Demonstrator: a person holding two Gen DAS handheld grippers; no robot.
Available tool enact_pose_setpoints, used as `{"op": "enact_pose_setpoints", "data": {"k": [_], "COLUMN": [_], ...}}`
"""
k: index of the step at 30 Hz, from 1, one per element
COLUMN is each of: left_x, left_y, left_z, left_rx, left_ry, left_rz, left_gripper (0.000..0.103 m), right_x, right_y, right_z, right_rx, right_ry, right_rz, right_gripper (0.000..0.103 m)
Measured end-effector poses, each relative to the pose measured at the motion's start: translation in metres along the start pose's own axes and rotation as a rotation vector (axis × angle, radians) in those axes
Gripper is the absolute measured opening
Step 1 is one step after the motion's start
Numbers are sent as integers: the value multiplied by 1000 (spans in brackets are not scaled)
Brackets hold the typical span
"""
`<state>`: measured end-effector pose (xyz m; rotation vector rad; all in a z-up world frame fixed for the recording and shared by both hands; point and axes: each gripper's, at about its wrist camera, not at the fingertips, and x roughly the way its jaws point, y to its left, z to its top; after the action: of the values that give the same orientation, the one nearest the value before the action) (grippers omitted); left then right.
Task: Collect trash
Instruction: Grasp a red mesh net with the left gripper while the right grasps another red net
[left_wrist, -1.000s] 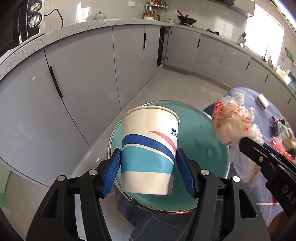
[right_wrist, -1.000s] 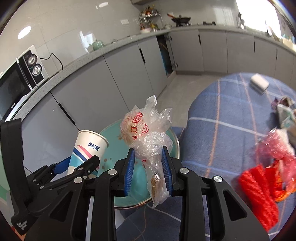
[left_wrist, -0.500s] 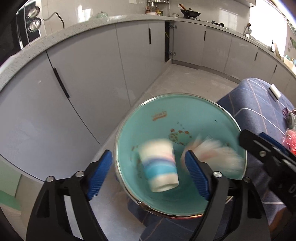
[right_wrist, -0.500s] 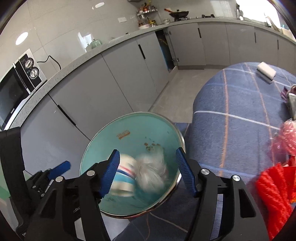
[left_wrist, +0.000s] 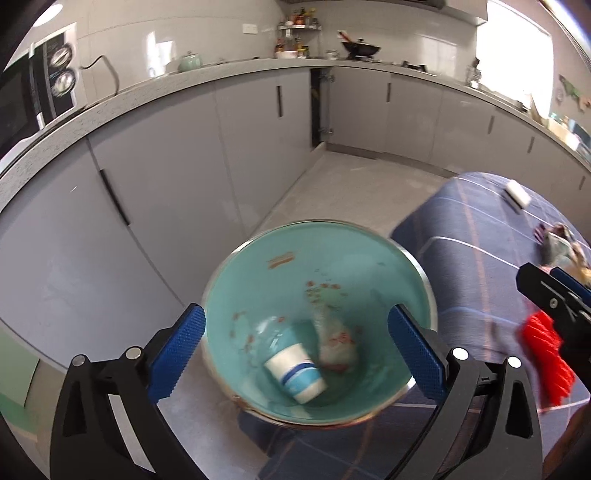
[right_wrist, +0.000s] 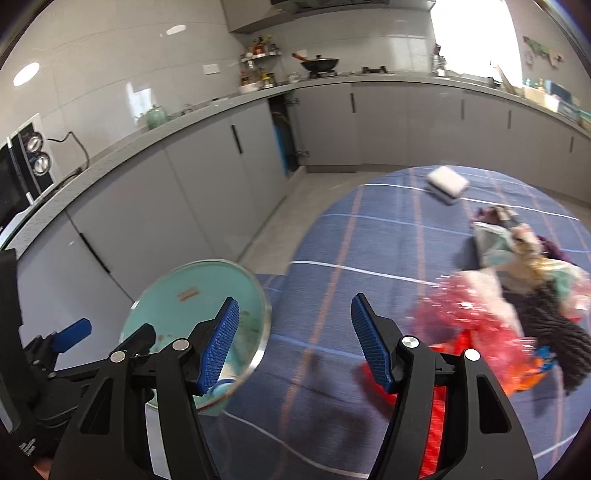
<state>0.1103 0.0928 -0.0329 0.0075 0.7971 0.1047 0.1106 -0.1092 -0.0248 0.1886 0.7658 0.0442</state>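
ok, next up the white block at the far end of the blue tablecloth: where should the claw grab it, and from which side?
The white block lies flat and alone on the tablecloth, apart from the trash pile. Come from above with the open right claw, probably best across its shorter width, fingers on the two long side faces. Its low, boxy shape offers flat parallel sides; a side approach would likely just push it.

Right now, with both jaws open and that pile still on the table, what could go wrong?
The pile is loose, tangled plastic and cloth, so one grab may drag extra pieces along or drop some. The bin sits tight against the table, so a low swing of the right gripper could knock it.
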Motion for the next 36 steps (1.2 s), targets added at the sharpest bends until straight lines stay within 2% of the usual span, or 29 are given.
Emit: {"op": "enact_pose_setpoints", "data": {"k": [8, 22, 30, 33, 36], "left_x": [-15, -22, -30, -31, -30], "left_y": [-46, -110, -149, -161, -171], "left_z": [-4, -21, -29, -34, -37], "left_rx": [88, 161, 200, 211, 205], "left_ry": [-20, 28, 43, 54, 79], "left_rz": [-83, -214, -284, -306, -330], "left_gripper": [97, 97, 96, 90, 89], "right_x": [-19, -61, -80, -83, -82], "right_y": [-46, -119, -141, -145, -147], "right_z": [-5, -31, -36, -38, -38], "right_rx": [65, 142, 166, 165, 164], "right_ry": [-1, -38, -59, -60, -54], "right_rz": [-88, -220, -251, -252, -243], "right_gripper": [64, 63, 62, 57, 54]}}
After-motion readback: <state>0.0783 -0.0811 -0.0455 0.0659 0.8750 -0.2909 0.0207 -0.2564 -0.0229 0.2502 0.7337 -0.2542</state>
